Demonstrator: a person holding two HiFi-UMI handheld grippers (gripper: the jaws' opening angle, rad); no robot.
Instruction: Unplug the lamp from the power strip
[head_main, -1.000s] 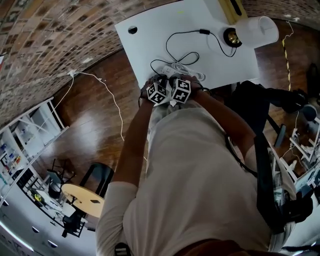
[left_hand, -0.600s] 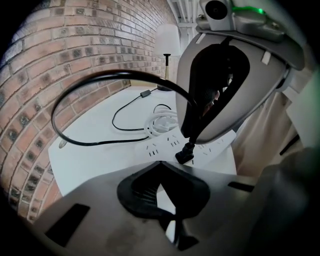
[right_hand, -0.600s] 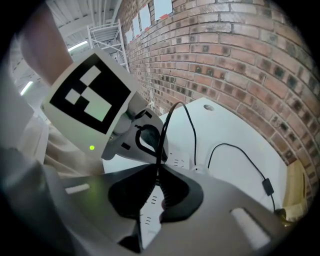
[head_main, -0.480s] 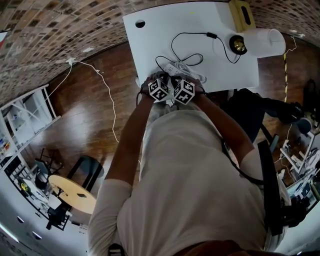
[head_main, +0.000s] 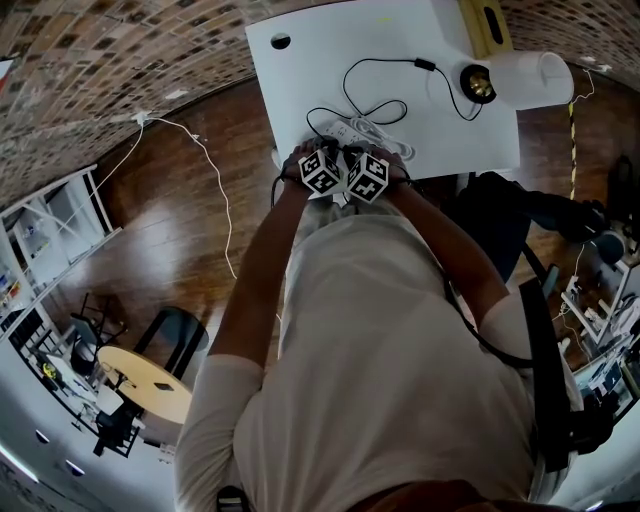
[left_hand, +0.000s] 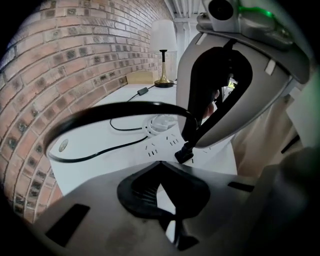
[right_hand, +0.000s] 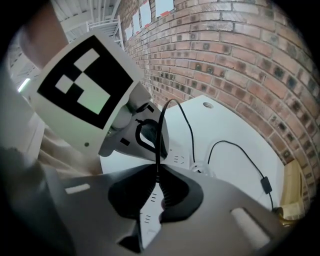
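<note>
Colour reference: desk area
Table (head_main: 300, 60): white. Power strip (head_main: 352, 131): white. Cord (left_hand: 120, 106): black. Lamp (head_main: 530, 78): white shade, brass-coloured base. Wall (head_main: 120, 50): red-brown brick pattern. Floor (head_main: 190, 230): glossy dark brown wood. Shirt (head_main: 380, 340): beige.

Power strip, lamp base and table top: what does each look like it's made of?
The power strip looks like smooth white moulded plastic with a slight sheen. The lamp base looks like polished brass-coloured metal, as it shines gold; possibly plated. The table top looks like matte white laminate or painted board, flat and even.
</note>
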